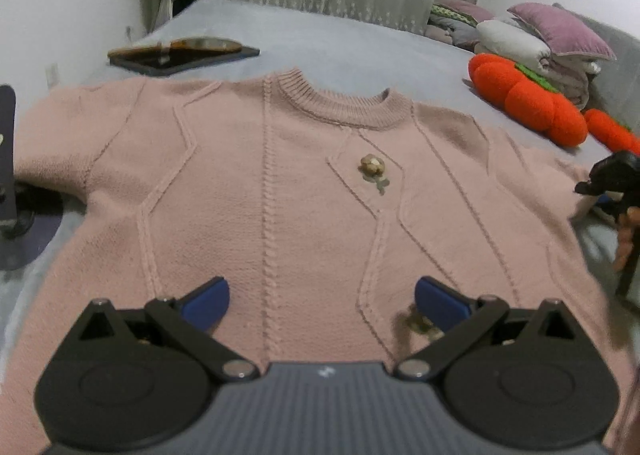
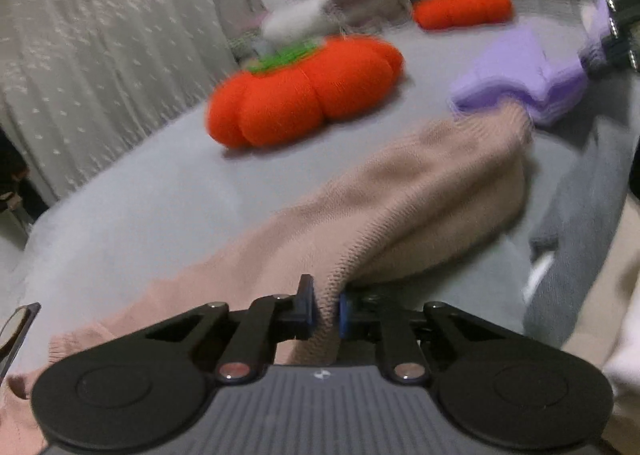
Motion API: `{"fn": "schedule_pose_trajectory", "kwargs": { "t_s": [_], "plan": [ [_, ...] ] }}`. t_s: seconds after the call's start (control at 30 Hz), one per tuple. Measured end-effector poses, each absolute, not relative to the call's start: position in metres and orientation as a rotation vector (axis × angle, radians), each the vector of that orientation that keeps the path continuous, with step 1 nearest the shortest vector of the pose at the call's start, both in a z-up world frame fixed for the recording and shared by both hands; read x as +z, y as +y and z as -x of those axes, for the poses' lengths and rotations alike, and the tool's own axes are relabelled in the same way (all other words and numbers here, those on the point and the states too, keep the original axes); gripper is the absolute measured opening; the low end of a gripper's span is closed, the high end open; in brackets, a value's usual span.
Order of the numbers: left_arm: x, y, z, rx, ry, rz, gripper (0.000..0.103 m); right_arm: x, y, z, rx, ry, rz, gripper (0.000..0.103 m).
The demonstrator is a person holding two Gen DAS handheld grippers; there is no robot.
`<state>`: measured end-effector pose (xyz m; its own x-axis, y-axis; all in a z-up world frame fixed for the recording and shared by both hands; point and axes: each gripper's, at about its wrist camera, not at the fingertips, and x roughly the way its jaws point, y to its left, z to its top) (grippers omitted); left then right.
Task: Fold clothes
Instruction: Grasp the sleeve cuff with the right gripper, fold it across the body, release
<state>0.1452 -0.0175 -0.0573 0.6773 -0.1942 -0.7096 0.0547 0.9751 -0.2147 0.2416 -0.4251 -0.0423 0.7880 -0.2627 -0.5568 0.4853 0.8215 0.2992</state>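
Grey bed (image 1: 360, 51) carried a pink sweater (image 1: 280, 183); left tongs (image 1: 322, 297) hovered spread above its hem, right tongs (image 2: 324, 309) pinched a blurred sleeve fold.

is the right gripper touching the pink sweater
Touching: the right wrist view shows the right gripper shut on a fold of the pink sweater.

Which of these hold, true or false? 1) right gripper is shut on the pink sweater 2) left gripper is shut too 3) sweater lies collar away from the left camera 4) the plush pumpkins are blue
1) True: the right gripper pinches a fold of the pink sweater.
2) False: the left gripper is open, fingers wide apart above the sweater.
3) True: the collar is at the far end.
4) False: the plush pumpkins are orange.
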Motion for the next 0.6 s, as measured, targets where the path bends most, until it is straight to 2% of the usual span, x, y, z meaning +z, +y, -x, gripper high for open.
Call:
{"fn": "schedule_pose_trajectory", "kwargs": {
  "t_s": [0.3,0.47,0.6],
  "plan": [
    [-0.037,0.012,-0.163,-0.134,0.797,0.370,0.103,-0.004,-0.338,-0.229,-0.148,0.355,-0.001,0.014],
    [-0.035,0.012,-0.171,-0.143,0.791,0.401,0.103,-0.023,-0.266,-0.219,0.145,0.336,0.343,0.014],
    [-0.034,0.005,-0.175,-0.148,0.790,0.383,0.103,-0.053,-0.231,-0.223,0.294,0.430,0.456,0.014]
  ]
}}
